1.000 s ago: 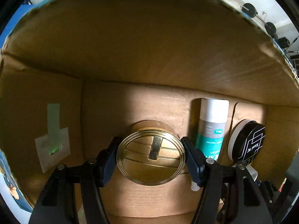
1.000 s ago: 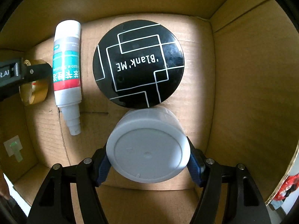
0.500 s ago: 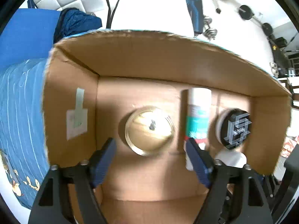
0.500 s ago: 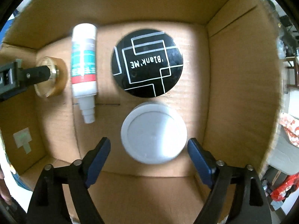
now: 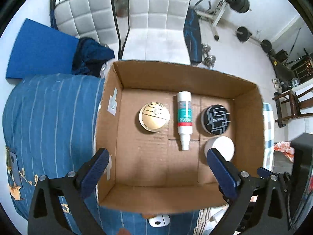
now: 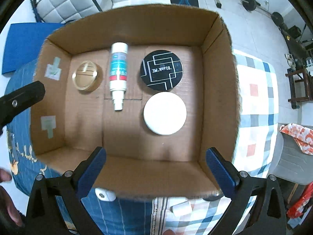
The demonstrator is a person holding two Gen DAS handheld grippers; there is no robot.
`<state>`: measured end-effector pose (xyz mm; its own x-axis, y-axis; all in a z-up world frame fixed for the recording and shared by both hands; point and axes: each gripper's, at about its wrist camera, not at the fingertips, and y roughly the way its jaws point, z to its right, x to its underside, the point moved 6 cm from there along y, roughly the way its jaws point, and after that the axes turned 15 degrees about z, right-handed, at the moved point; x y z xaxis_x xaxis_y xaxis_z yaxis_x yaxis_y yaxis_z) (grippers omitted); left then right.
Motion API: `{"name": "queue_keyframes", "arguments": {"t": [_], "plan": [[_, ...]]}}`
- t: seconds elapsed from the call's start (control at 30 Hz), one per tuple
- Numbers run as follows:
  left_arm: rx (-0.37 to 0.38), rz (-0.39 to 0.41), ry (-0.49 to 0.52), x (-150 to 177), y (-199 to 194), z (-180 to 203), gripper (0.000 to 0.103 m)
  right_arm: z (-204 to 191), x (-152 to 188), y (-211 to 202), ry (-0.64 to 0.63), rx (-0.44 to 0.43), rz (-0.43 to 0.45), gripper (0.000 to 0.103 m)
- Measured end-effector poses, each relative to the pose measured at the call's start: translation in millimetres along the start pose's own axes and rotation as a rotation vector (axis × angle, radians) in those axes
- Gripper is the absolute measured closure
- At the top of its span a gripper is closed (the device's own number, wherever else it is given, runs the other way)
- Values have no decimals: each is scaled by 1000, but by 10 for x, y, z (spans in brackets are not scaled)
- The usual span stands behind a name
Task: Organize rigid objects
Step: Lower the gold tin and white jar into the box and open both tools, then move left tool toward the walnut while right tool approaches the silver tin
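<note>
An open cardboard box point(image 5: 248, 105) point(image 6: 219, 90) sits on a bed. On its floor lie a gold round tin point(image 5: 154, 117) point(image 6: 85, 75), a white spray bottle with a teal label point(image 5: 184, 117) point(image 6: 118, 72), a black round tin with white lines point(image 5: 216, 119) point(image 6: 161, 69) and a white round jar point(image 5: 221, 147) point(image 6: 165, 113). My left gripper point(image 5: 158, 174) is open and empty, above the box's near edge. My right gripper point(image 6: 156, 172) is open and empty, above the near wall.
The bed has a blue striped cover point(image 5: 49, 113) and a checked quilt point(image 6: 256, 101). Small white objects point(image 6: 104, 193) point(image 6: 181, 207) lie on the bed in front of the box. White chairs point(image 5: 156, 19) and gym weights point(image 5: 242, 33) stand behind.
Both grippers let go, the left of the gold tin and the right of the white jar, opened wide and drew back up out of the box. Both objects now rest on the box floor.
</note>
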<state>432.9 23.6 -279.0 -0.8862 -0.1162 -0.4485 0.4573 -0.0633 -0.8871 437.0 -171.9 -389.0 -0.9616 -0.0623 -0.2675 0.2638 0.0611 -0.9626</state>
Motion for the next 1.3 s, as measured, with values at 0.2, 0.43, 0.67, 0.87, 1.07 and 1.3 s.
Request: {"name": "queue_keyframes", "arguments": {"t": [0.2, 0.43, 0.67, 0.87, 1.07, 1.3], "plan": [[-16, 96, 11, 161, -467, 41, 0, -34, 174, -471, -13, -3, 81, 0], [-28, 173, 10, 372, -926, -14, 0, -34, 320, -1053, -30, -14, 200, 0], [-26, 229, 21, 535, -1345, 0, 0, -95, 471, -1501, -37, -33, 283, 0], [-23, 258, 13, 620, -1552, -11, 0, -134, 588, -1762, -39, -43, 324, 0], [-39, 264, 22, 715, -1627, -21, 0, -24, 722, -1864, -7, -46, 329, 0], [-77, 156, -8, 1141, -1253, -119, 0, 464, 1116, -1499, 77, -19, 230, 0]]}}
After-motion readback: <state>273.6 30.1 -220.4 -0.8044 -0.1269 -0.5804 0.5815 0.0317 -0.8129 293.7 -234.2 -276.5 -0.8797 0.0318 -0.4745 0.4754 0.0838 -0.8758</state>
